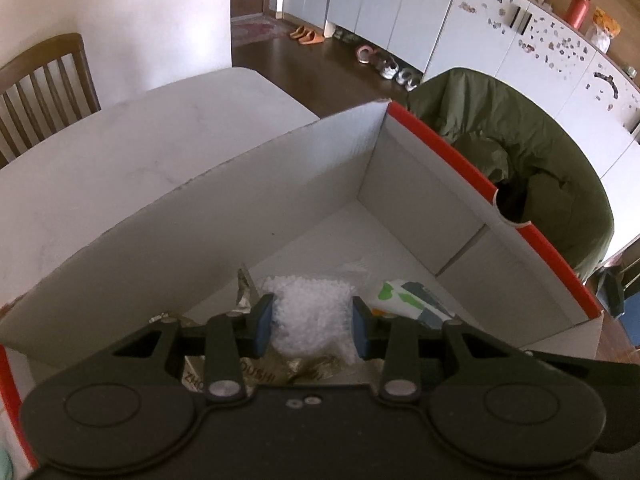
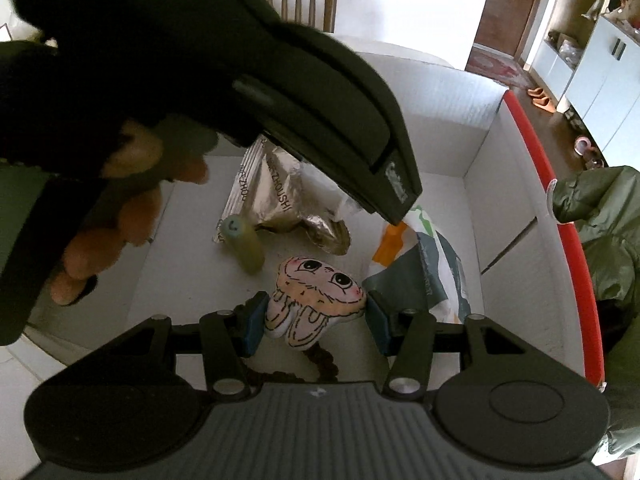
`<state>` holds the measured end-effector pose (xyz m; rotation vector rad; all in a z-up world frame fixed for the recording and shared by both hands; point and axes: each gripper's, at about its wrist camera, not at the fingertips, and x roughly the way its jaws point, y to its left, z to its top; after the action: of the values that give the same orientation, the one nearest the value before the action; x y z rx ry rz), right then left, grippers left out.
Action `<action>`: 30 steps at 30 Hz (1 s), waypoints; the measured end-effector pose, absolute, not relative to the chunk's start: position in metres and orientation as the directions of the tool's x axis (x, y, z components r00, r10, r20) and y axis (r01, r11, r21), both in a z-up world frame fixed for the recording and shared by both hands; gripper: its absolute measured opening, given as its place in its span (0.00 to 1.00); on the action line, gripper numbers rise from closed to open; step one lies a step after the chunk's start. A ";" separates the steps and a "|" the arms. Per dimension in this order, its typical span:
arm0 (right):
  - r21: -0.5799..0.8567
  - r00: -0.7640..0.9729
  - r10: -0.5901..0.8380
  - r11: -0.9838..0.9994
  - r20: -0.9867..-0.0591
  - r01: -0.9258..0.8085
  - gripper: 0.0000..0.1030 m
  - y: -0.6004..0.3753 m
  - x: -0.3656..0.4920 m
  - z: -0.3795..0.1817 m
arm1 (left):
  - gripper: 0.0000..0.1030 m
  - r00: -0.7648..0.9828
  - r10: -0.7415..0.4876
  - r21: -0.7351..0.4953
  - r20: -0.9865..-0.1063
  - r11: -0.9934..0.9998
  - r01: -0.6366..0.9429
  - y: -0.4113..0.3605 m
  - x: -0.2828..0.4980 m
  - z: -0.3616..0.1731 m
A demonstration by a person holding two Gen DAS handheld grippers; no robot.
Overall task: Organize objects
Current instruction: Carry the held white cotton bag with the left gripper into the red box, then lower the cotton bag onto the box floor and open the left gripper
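Both tongs hang over the open box (image 1: 400, 168), so the step in hand looks like dropping items in. The left tongs (image 1: 312, 324) stand apart above a clear bag (image 1: 308, 312), gripping nothing. The right tongs (image 2: 316, 320) flank a plush (image 2: 316, 300); whether the pads press it I cannot tell. Ahead of them lie a foil pouch (image 2: 280, 196), a green tube (image 2: 244, 244) and a printed pack (image 2: 432, 264). Next, probably: lift clear and fetch another item.
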<state>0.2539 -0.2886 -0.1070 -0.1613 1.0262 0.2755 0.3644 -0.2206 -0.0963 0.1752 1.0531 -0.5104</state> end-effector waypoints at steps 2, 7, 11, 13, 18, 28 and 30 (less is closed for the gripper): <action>-0.010 0.493 0.149 0.952 -0.857 -0.305 0.52 -0.288 0.252 -0.105 | 0.37 0.384 -0.310 -0.102 -0.870 0.874 0.476 -0.222 0.367 -0.099; 0.021 0.506 0.185 0.950 -0.842 -0.311 0.53 -0.291 0.244 -0.097 | 0.39 0.376 -0.301 -0.102 -0.876 0.879 0.465 -0.222 0.370 -0.102; 0.045 0.521 0.204 0.953 -0.829 -0.301 0.60 -0.298 0.237 -0.090 | 0.52 0.387 -0.301 -0.107 -0.871 0.887 0.448 -0.219 0.369 -0.098; 0.051 0.527 0.204 0.956 -0.825 -0.290 0.60 -0.300 0.234 -0.086 | 0.53 0.403 -0.299 -0.098 -0.865 0.888 0.449 -0.217 0.366 -0.095; 0.075 0.544 0.217 0.960 -0.810 -0.270 0.60 -0.307 0.230 -0.077 | 0.60 0.433 -0.314 -0.112 -0.845 0.895 0.431 -0.208 0.358 -0.083; 0.078 0.592 0.219 0.964 -0.776 -0.254 0.60 -0.314 0.225 -0.059 | 0.61 0.512 -0.344 -0.120 -0.787 0.899 0.421 -0.186 0.335 -0.048; 0.078 0.598 0.219 0.964 -0.771 -0.253 0.60 -0.314 0.224 -0.055 | 0.61 0.526 -0.349 -0.121 -0.776 0.900 0.418 -0.181 0.328 -0.041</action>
<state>0.2240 -0.3143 -0.0555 -0.0403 0.8882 0.2739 0.3284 -0.1806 -0.0412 0.0833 0.9075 -0.4589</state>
